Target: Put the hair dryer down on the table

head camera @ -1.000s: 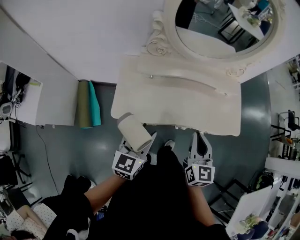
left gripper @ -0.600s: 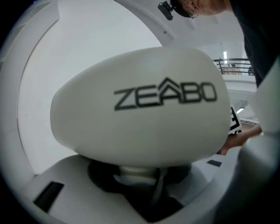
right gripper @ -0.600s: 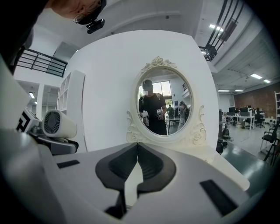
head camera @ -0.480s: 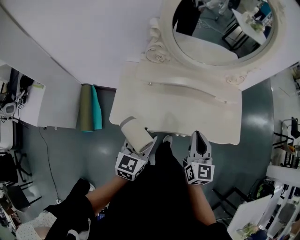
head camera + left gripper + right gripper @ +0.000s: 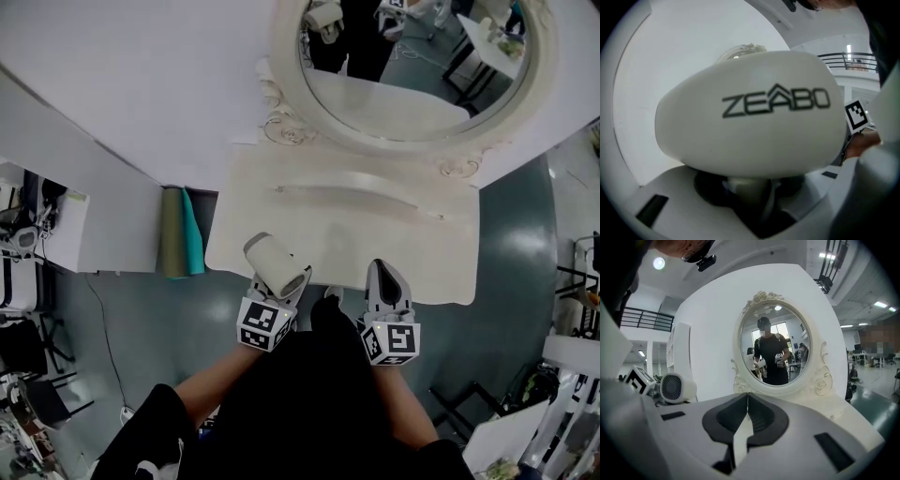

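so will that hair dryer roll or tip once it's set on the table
Likely tips if stood up: the hair dryer has a fat rounded barrel over the narrower handle in the left hand-held gripper. On its side it may rock or roll on the smooth table. Shell looks glossy, maybe slippery.

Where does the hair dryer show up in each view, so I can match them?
Head view: hair dryer lower centre-left, by the near edge of the table.
Left gripper view: fills the middle, ZEABO lettering facing the camera.
Right gripper view: far left, grille end showing.
Shared landmark: the oval mirror, also in the right gripper view.
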`<state>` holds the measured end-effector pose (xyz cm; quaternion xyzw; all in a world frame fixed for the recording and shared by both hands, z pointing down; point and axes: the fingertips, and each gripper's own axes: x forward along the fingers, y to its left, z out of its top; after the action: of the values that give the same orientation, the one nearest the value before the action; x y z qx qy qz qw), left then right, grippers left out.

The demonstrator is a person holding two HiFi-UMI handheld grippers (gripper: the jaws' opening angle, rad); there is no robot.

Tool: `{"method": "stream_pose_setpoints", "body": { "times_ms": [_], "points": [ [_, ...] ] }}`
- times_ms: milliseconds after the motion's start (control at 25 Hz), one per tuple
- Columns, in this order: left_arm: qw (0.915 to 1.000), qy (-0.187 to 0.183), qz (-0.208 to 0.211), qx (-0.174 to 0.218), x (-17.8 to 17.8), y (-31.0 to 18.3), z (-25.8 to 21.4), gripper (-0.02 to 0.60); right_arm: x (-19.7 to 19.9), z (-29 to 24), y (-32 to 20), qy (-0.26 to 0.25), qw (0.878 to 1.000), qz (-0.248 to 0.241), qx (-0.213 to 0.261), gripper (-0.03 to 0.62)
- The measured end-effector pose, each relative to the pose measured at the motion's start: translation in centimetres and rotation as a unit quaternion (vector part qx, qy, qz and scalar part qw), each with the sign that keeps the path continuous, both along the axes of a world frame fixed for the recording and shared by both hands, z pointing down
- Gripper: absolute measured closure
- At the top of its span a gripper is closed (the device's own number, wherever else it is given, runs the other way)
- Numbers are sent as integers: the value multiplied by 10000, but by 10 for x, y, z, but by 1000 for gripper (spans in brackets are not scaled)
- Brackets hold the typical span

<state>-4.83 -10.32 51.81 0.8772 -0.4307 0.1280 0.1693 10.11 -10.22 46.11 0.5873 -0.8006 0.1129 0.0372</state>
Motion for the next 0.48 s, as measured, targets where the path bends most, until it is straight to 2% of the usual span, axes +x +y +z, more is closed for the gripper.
{"method": "stream_pose_setpoints", "body": {
  "times_ms": [200, 320, 480],
  "points": [
    [9991, -254, -42, -346, 24, -16, 34, 390, 27, 11, -20, -159, 9999, -18, -19, 576],
    [9974, -572, 106, -434, 42, -23, 55, 390, 39, 19, -30, -217, 9997, -91, -66, 576],
    [9950, -792, 302, -528, 67, -34, 78, 390, 48, 28, -42, -325, 9992, -197, -125, 576]
  ]
}}
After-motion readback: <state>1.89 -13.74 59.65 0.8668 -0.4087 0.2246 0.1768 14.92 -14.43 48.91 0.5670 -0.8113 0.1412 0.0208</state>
